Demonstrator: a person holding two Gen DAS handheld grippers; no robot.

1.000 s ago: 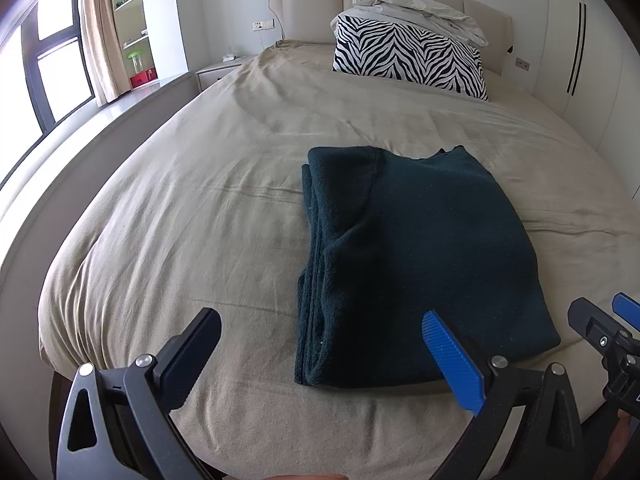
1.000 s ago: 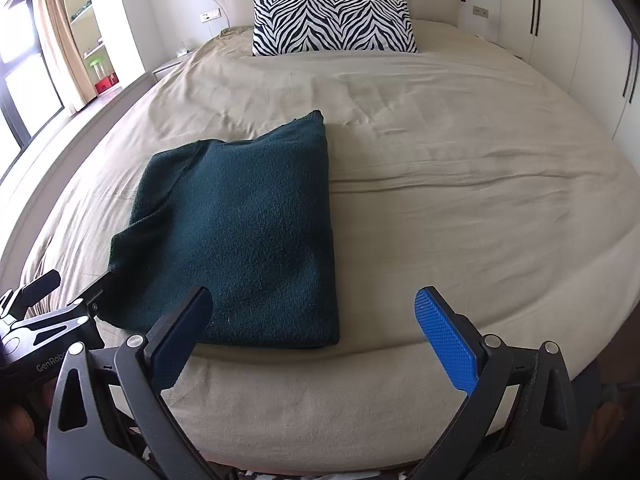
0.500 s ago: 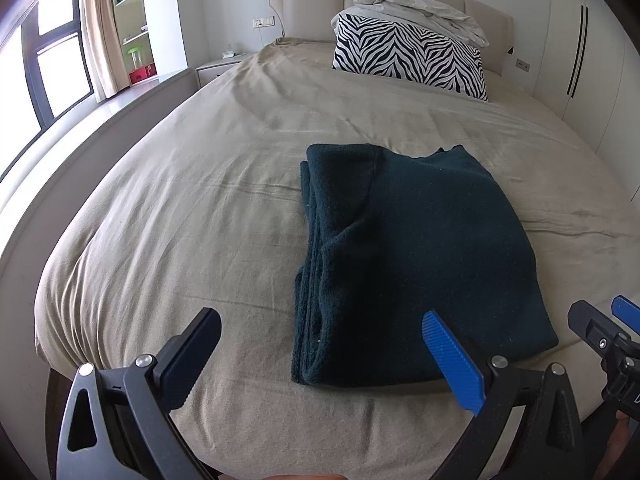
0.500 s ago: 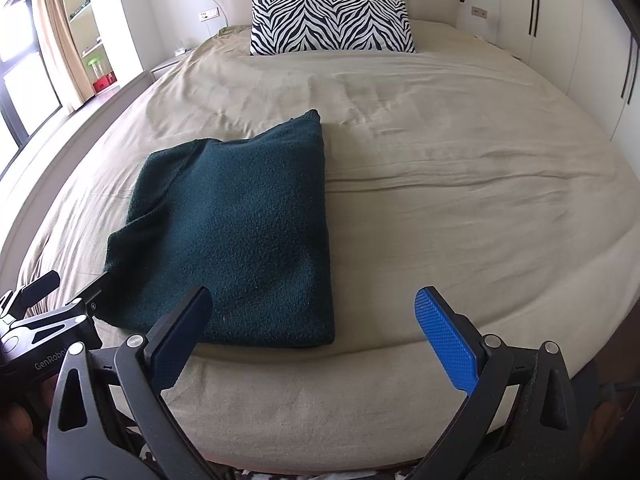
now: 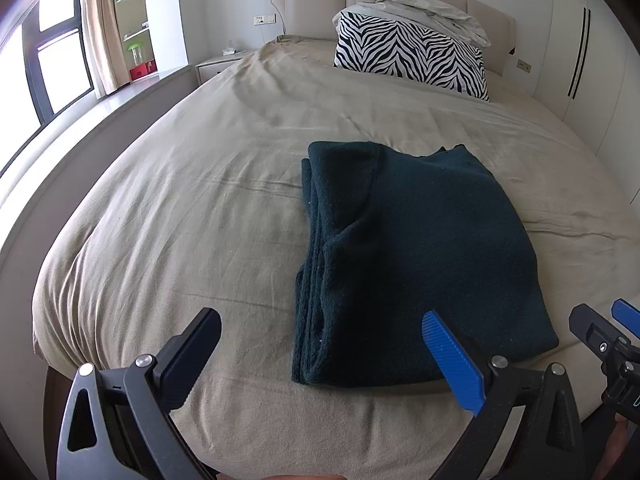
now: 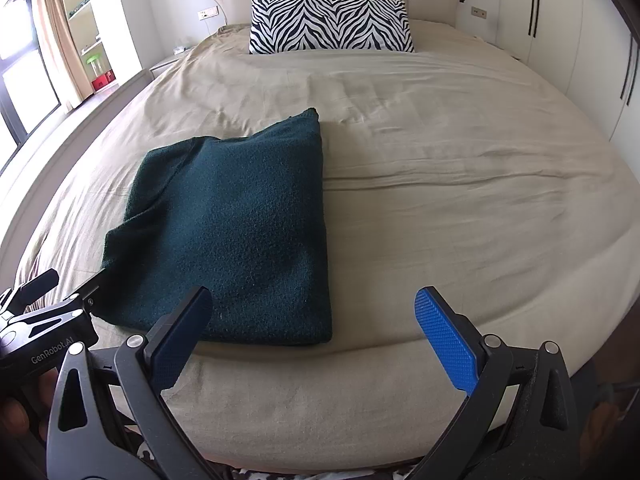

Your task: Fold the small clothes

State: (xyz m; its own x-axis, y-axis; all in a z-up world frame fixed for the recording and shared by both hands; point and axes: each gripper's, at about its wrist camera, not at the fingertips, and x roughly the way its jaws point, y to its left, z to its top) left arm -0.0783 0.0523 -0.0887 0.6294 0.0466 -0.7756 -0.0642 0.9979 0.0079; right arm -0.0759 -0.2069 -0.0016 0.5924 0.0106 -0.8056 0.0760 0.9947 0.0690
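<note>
A dark green garment lies folded near the bed's foot edge; left gripper and right gripper, both wide, hover empty. Another fold, perhaps, comes next.

Beige bed, zebra-striped pillow under crumpled pale bedding against the padded headboard.
</note>
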